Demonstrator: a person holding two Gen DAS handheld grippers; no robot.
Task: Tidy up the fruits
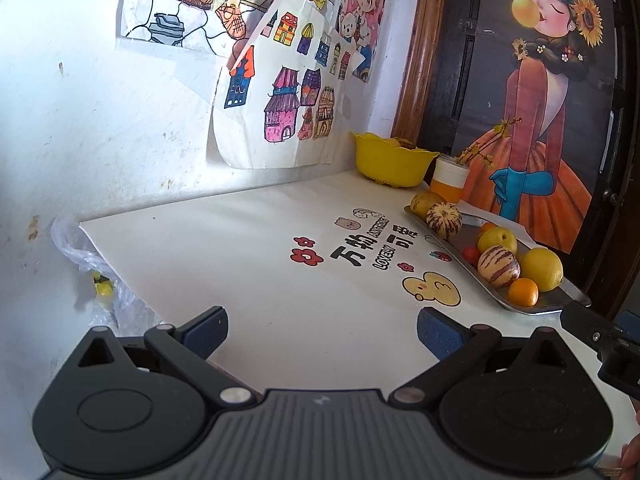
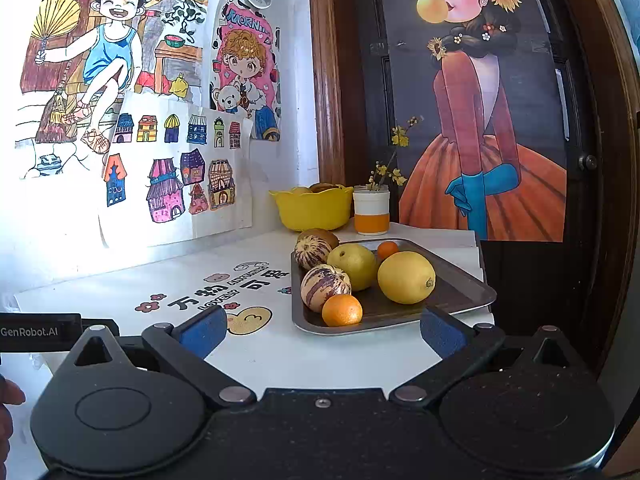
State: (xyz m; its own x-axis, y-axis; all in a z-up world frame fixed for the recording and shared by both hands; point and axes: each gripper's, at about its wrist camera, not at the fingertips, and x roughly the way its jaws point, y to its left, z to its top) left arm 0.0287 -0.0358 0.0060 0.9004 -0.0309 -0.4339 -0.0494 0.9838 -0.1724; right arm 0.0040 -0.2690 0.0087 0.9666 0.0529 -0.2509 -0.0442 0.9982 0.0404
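Observation:
A metal tray (image 2: 460, 300) holds several fruits: a big lemon (image 2: 406, 277), a small orange (image 2: 342, 311), two striped melons (image 2: 325, 287), a yellow pear-like fruit (image 2: 354, 265) and a kiwi (image 2: 320, 236). The tray also shows in the left wrist view (image 1: 556, 304), at the table's right side. A yellow bowl (image 2: 312, 208) with fruit in it stands behind the tray. My right gripper (image 2: 320, 330) is open and empty just in front of the tray. My left gripper (image 1: 320, 330) is open and empty over the white table mat (image 1: 240, 264).
A white and orange cup (image 2: 371, 210) with flower twigs stands beside the bowl. Drawings hang on the white wall (image 1: 80, 120) behind the table. A plastic bag (image 1: 92, 268) sits at the table's left edge. A dark door with a poster (image 2: 480, 120) is on the right.

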